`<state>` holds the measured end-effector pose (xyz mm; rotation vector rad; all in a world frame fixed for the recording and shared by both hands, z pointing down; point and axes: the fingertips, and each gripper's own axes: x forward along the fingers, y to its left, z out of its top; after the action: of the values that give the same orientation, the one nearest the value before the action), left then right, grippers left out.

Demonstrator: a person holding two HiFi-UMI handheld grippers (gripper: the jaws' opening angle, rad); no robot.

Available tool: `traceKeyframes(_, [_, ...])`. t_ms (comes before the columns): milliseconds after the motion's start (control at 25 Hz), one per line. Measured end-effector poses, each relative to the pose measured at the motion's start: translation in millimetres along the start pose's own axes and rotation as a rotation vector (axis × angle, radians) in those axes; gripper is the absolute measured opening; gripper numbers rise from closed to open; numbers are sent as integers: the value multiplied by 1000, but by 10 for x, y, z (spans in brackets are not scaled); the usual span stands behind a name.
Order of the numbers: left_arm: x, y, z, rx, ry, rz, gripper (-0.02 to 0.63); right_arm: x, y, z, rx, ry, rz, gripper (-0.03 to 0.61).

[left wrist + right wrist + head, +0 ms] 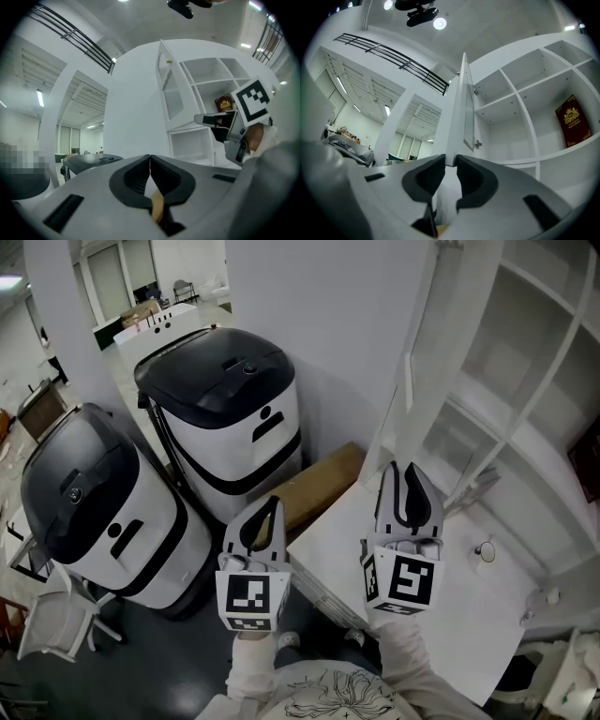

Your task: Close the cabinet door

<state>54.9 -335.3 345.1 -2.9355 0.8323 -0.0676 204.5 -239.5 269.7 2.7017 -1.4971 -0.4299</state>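
The white cabinet door (417, 343) stands open, edge-on to me, in front of the white shelving (525, 381). My right gripper (410, 468) points at the door's lower edge. In the right gripper view its jaws (450, 159) stand a narrow gap apart and the door's edge (458, 112) lines up with that gap; I cannot tell whether the pads touch it. My left gripper (272, 502) is to the left of the door, shut with nothing in it (150, 157). The left gripper view shows the door (168, 84) and the right gripper (220, 123) near it.
Two black-and-white machines (225, 409) (94, 502) stand at the left, with a brown board (314, 488) beside them. A white counter (450, 615) with a small knob (485, 551) lies under the grippers. A red book (571, 119) stands on a shelf.
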Motion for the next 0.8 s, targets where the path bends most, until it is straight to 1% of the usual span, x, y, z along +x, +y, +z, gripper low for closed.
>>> traceKeyframes(120, [34, -117, 12, 1, 1, -19, 5, -64, -118, -7, 30, -4, 27, 72])
traceKeyframes(240, [94, -246, 29, 0, 1, -37, 5, -100, -215, -16, 32, -4, 61, 72])
traceKeyframes(400, [195, -470, 81, 7, -6, -74, 5, -144, -401, -34, 36, 7, 46, 67])
traceKeyframes(640, [324, -808, 159, 17, -21, -122, 5, -198, -808, -100, 65, 32, 12, 63])
traceKeyframes(800, [429, -1049, 184, 18, -23, -155, 5, -204, -1008, -136, 78, 43, 46, 61])
